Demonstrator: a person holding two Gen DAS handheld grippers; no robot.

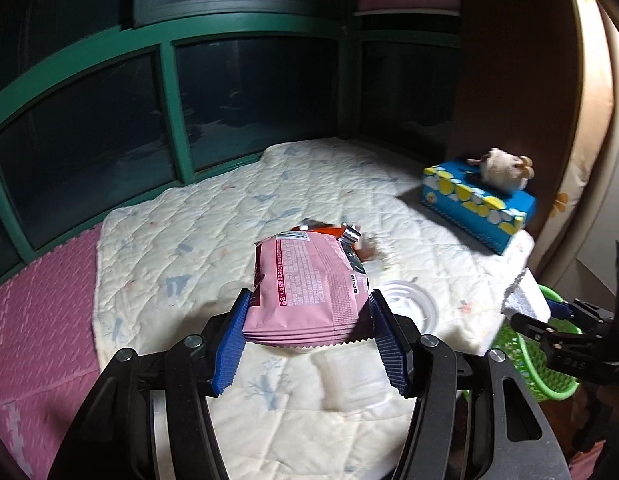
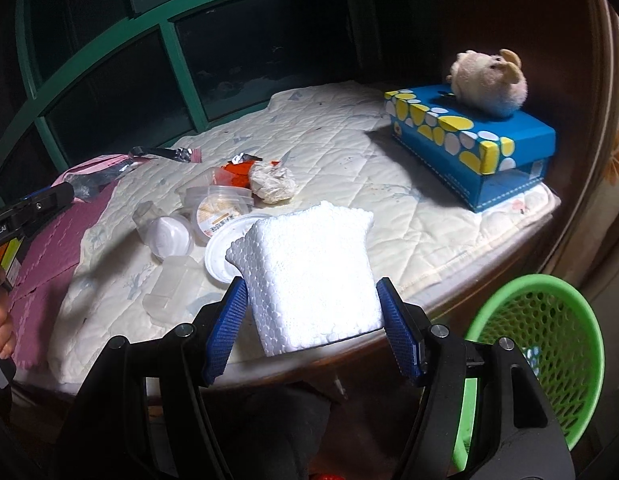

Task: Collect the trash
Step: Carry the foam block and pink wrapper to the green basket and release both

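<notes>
Above the quilt, left gripper clamps a pink wrapper; right gripper clamps foam, apparently bound for the basket.

Each gripper, left gripper and right gripper, has a black frame with round silver screws. The fingers carry blue ribbed pads. White letters mark one black body.

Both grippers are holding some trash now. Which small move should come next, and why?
Probably carry the right gripper over the green basket and release: it clamps the white foam block, and the basket sits just to its right. The left gripper with its pink wrapper can follow.
</notes>
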